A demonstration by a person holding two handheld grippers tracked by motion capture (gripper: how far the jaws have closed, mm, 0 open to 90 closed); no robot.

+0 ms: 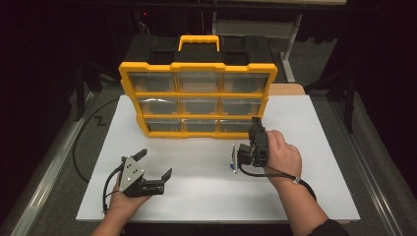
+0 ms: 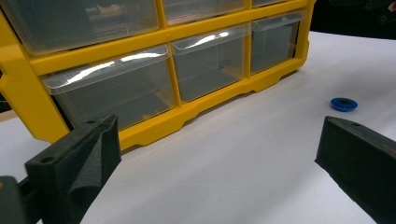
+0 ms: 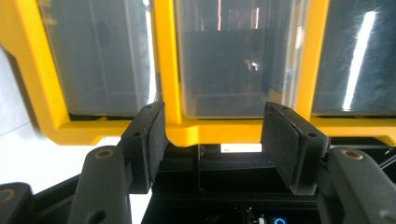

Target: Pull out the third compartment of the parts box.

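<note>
Fingers of both grippers, left (image 1: 153, 165) and right (image 1: 256, 129), stand apart on the white worktop (image 1: 206, 191), holding nothing. Left gripper view: blue ring (image 2: 343, 104) near the yellow drawer organizer (image 2: 28, 88). Right gripper view: fingers (image 3: 148, 135) just before a clear drawer (image 3: 233, 60).

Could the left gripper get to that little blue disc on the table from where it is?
Probably yes. The left gripper is open, and bare white table lies between its jaws and the blue disc, with nothing in between.
</note>
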